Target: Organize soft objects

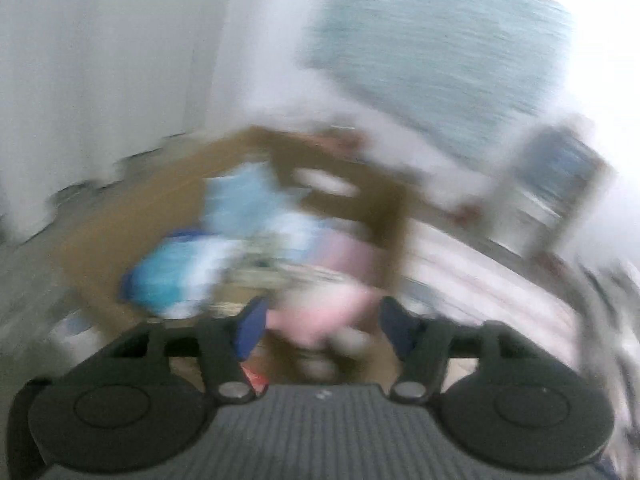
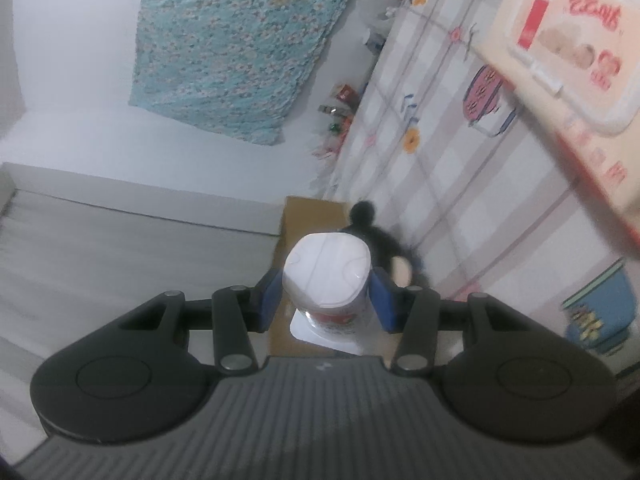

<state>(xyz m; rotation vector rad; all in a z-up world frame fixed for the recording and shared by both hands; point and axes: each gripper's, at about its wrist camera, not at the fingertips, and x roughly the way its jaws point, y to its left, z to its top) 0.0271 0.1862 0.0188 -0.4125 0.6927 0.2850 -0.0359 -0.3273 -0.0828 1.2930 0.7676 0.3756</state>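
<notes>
Left gripper point(image 1: 320, 326): jaws well apart, blue pads clear of everything; nothing gripped. View heavily blurred.
Left pads point(image 1: 251, 330): one each side of a pink soft item, no contact visible.
Pink item point(image 1: 320, 312): lying just ahead of the left gripper, at the near edge of the box (exact shape lost to blur).
Box point(image 1: 352, 216): brown cardboard, open, with a hand-hole in the far wall; holds the soft goods.
Blue packs point(image 1: 180, 276): light blue and white, inside the box, left of the pink item; a second blue patch behind them, details unreadable.
Right gripper point(image 2: 326, 294): partly closed, clamped on a white pack, pads pressing both flanks.
White pack point(image 2: 326, 270): upright between the right pads, white folded top toward the camera, red print lower down.
Card point(image 2: 308, 216): brown cardboard surface beyond the white pack.
Black toy point(image 2: 380, 240): dark, fuzzy, just beyond the pack on the right; identity unclear.
Sheet point(image 2: 460, 168): white checked cloth with cartoon pots and flowers, right side.
Carton point(image 2: 568, 60): cream with red print, upper right, close to the lens.
Hanging point(image 2: 236, 44): teal floral cloth on the white wall.
</notes>
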